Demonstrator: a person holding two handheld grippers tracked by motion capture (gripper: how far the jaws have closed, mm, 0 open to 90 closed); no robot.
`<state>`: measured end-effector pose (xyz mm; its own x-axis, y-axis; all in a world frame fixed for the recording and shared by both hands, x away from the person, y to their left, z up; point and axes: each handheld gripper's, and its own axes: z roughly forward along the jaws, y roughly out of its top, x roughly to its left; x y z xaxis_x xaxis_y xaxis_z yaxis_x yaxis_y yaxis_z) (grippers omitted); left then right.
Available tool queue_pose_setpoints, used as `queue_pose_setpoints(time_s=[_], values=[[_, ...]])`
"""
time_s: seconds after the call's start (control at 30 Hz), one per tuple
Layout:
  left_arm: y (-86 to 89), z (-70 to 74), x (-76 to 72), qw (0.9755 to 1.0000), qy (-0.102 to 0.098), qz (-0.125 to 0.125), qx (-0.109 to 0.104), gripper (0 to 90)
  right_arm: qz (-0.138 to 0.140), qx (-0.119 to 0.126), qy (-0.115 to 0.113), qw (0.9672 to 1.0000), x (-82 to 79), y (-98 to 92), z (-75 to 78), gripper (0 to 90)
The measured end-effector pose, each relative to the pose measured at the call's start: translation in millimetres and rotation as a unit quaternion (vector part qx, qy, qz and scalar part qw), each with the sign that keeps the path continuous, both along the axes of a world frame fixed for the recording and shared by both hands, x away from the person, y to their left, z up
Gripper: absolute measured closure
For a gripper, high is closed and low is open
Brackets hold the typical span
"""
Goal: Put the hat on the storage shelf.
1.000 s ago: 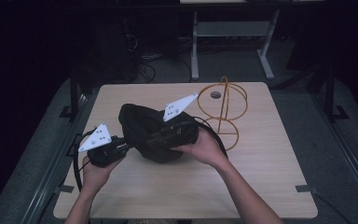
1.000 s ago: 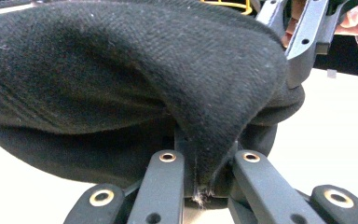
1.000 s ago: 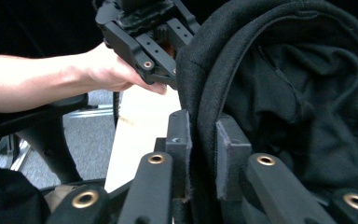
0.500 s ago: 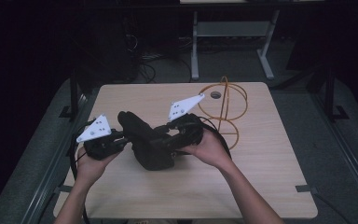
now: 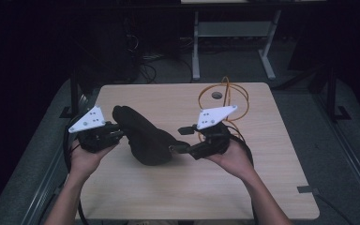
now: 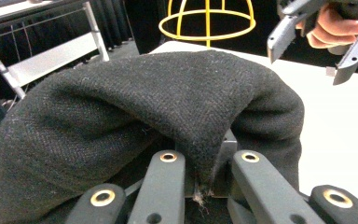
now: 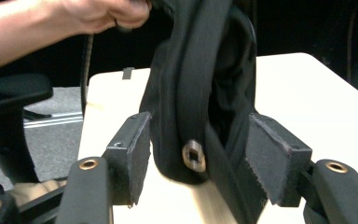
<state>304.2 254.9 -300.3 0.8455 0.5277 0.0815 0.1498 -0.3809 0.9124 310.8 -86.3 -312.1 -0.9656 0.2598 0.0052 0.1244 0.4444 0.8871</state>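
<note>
Left tool (image 5: 117, 131) is clamped shut on a fold of the black cap (image 5: 143, 136), at the cap's left end as the high view has it. Left gripper view gives the detail: jaws pinched tight on a ridge of coarse dark wool-like fabric (image 6: 168, 107), w/ frayed threads showing btwn them. The cap bulges up past the jaws and covers most of what lies behind.

Right tool (image 5: 180, 139) sits at the cap's right end. Its jaws have just been opening; the cap's strap end is btwn them, but the pads stand clear of it. Right gripper view makes that plain: grey pads (image 7: 137, 151) spread either side of a hanging black band w/ a small metal snap (image 7: 193, 155), gaps on both sides. From the high view alone you can't tell grip from no grip there.

High view places the cap over the counter (image 5: 178, 187), roughly mid-left, stretched btwn the two tools; whether it touches the wood isn't clear. Right gripper view shows the cap's lower edge just above the counter top, blurred.

Behind, a yellow wire cage (image 5: 225, 101) stands on the counter's far right part, near the right tool. Left gripper view shows it (image 6: 207, 21) beyond the cap, plus the right tool (image 6: 307, 56) w/ jaws apart, held by a hand (image 6: 338, 28).
</note>
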Motion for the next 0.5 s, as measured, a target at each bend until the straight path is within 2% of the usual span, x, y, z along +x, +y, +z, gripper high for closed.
queue_pose_setpoints(time_s=[0.13, 0.23, 0.37, 0.4, 0.5], values=[[0.4, 5.3, 2.0, 1.0000, 0.002, -0.003, 0.006, 85.7, -0.015, -0.002, -0.005, 0.9999, -5.9, -16.0, -7.1, 38.0], [-0.2, 7.1, 3.6, 1.0000, 0.004, -0.004, 0.000, 85.6, -0.024, -0.001, 0.000, 0.9997, -9.8, -26.6, -13.4, 37.8], [-0.8, 9.5, 6.2, 0.9999, 0.006, -0.007, 0.004, 85.6, -0.034, -0.002, 0.006, 0.9994, -12.4, -37.4, -20.2, 37.0], [-1.6, 11.8, 7.8, 0.9999, 0.006, -0.010, 0.006, 85.6, -0.041, -0.001, 0.010, 0.9991, -14.8, -46.5, -25.6, 36.8], [-3.3, 15.0, 9.5, 0.9999, 0.006, -0.012, 0.002, 85.6, -0.051, 0.002, 0.016, 0.9986, -19.3, -58.3, -32.5, 35.6]])
